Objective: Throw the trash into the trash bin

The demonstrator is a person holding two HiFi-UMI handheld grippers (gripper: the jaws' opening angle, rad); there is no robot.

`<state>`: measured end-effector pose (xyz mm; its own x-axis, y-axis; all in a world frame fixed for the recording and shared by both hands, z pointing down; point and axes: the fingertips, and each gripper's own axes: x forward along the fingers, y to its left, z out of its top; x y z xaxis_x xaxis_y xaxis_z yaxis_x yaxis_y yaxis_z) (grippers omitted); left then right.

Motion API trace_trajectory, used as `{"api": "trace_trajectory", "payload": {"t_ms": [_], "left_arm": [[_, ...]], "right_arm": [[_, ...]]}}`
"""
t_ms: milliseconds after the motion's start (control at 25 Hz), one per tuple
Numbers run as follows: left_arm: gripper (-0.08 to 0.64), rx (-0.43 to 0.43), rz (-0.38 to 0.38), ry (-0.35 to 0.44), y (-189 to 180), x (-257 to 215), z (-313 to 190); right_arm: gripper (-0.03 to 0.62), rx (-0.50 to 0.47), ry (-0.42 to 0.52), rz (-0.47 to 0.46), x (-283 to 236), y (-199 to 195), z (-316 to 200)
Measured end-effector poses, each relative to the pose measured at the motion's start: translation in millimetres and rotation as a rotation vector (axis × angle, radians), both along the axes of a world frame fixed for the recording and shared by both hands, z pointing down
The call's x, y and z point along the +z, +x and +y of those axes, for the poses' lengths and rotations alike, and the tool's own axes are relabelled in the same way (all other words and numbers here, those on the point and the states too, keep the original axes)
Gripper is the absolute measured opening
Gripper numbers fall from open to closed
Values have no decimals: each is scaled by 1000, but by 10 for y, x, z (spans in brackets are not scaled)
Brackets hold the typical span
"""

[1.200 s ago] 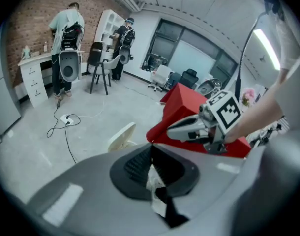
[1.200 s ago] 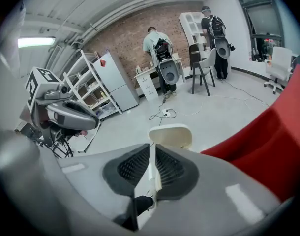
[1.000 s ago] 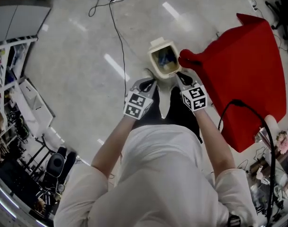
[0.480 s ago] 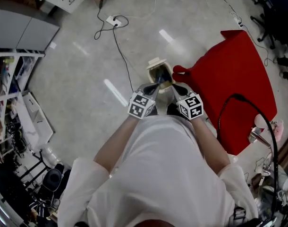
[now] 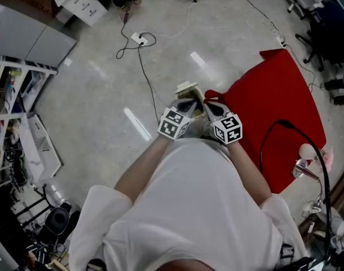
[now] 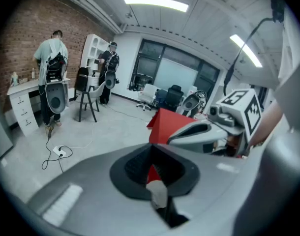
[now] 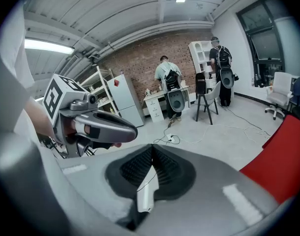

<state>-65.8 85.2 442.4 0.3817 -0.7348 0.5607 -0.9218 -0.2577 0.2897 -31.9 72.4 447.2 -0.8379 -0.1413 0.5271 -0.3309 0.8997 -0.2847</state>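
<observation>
Head view: cream trash bin (image 5: 186, 88) sits centre frame, just beyond left gripper (image 5: 186, 105) and right gripper (image 5: 211, 109). Jaws of each are pressed together on a pale strip (image 6: 157, 193); we'd raise both evenly, avoiding tearing.

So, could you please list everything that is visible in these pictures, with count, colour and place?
trash bin: one, cream, on the floor just beyond the gripper tips
red sheet: one, spread on the floor to the right
power strip: one, white, dark cable, on the floor ahead
drawer cabinet: one, white, far left
office chairs: several, dark or white, by the windows
people: two, standing near the brick wall
thin white piece: two, one pinched in each gripper; I cannot tell what they are
left gripper: one, grey, jaws shut on its piece
right gripper: one, grey, jaws shut on its piece
shirt: one, white, on the person holding the grippers
</observation>
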Motion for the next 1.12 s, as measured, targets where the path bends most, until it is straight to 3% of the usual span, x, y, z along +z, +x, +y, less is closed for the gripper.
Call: {"api": "trace_trajectory", "payload": {"t_ms": [1120], "left_arm": [[5, -19, -8, -9, -55, 49, -29]], "right_arm": [[1, -8, -3, -8, 3, 3, -56]]}}
